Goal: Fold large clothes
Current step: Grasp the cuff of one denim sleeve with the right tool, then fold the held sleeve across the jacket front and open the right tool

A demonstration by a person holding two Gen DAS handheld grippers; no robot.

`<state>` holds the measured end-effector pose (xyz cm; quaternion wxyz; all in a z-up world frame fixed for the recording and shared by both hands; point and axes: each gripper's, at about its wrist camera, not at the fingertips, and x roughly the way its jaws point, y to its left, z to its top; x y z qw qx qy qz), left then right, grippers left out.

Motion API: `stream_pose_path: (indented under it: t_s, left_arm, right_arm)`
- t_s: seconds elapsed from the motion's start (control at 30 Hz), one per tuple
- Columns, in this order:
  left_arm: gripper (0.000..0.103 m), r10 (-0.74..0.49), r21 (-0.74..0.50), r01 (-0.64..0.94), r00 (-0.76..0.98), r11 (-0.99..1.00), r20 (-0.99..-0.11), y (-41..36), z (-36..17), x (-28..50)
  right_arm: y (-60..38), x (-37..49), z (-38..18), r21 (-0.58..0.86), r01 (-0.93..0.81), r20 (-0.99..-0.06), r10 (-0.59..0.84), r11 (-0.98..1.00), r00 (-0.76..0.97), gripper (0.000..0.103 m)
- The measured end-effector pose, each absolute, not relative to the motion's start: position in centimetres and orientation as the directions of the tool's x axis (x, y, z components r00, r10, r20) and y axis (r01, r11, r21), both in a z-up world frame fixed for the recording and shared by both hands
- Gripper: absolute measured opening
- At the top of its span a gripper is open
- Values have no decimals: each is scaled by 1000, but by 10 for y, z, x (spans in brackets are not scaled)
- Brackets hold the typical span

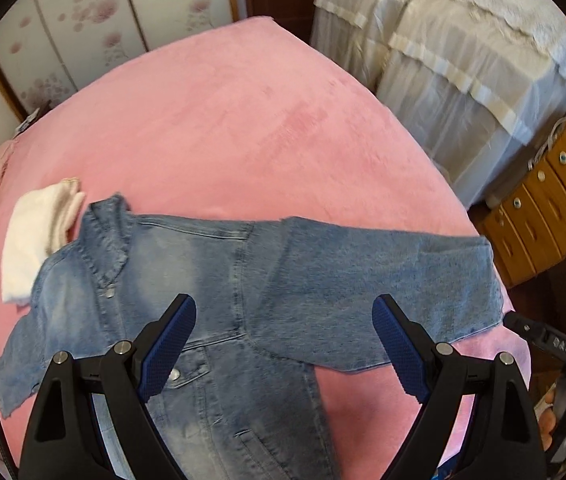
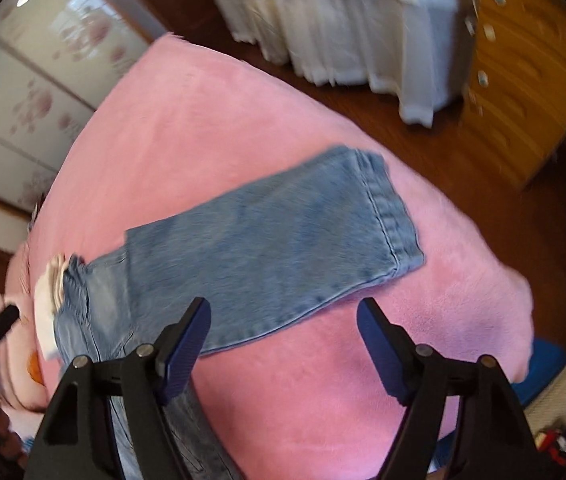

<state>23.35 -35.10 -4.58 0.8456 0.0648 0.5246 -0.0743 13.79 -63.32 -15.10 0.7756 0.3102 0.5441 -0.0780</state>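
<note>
Two handheld grippers hang above a denim jacket (image 1: 187, 280) spread flat on a pink blanket (image 1: 243, 120) covering a bed. The left gripper (image 1: 283, 344) stands with its jaws wide apart and empty over the jacket's body, near the buttoned front. The right gripper (image 2: 283, 344) also holds its jaws apart with nothing between them, poised over bare blanket just beside the lower edge of the outstretched sleeve (image 2: 275, 248). Beyond the collar lies a folded cream cloth (image 1: 39, 236), touching or slightly tucked under the jacket's shoulder. Farther off stand a white-draped piece of furniture (image 1: 463, 72) and a wooden chest of drawers (image 1: 551, 200).

The step in hand appears to be folding the sleeve across the body. Doing it well likely means pinching the cuff (image 2: 387, 208) at its hem, lifting only enough to clear the blanket, and laying it straight over the chest without dragging the jacket askew.
</note>
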Motion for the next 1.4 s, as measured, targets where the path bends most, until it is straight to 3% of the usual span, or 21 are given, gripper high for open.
stream_pose_path:
  t_s: [0.23,0.5,0.57,0.7,0.73,0.83,0.87,1.0,1.13,1.27,1.4]
  left_arm:
    - [88,-38,68,245,404,967,-914,-389,-87,262]
    - [88,1,108,269,369,957,-929,-414,-124,283]
    - [88,3,111,278,360,954,-933,-418,-129,285]
    - [88,-10,92,276,348,957,-937,-414,-130,283]
    - [88,-12,88,273,345,958,-939,-411,-129,282]
    - [88,-13,75,253,329,965,-944,-395,-124,275]
    - [88,-14,68,239,325,969,-945,-386,-121,271]
    - [88,-15,39,174,303,984,-953,-338,-109,254]
    - [88,3,27,74,309,997,-951,-278,-96,240]
    - [88,17,1,-47,339,999,-941,-208,-80,227]
    - [88,16,-31,-126,354,992,-935,-145,-75,220]
  right_arm:
    - [-658,148,-212,484,578,-875,338,657,348,74]
    - [-676,151,-244,588,639,-805,434,496,404,57]
    - [-679,154,-249,598,647,-797,437,473,417,49]
    - [-686,155,-254,598,680,-796,416,426,439,46]
    - [-688,155,-253,591,686,-802,402,426,441,41]
    - [-686,160,-247,545,687,-838,342,480,426,13]
    - [-685,162,-241,532,678,-847,317,508,427,10]
    - [-662,179,-196,488,560,-850,222,669,477,6]
    - [-599,205,-129,398,309,-817,180,864,548,4]
    - [-508,219,-85,285,37,-784,211,958,584,4]
    - [-399,230,-74,178,-224,-776,276,958,567,4]
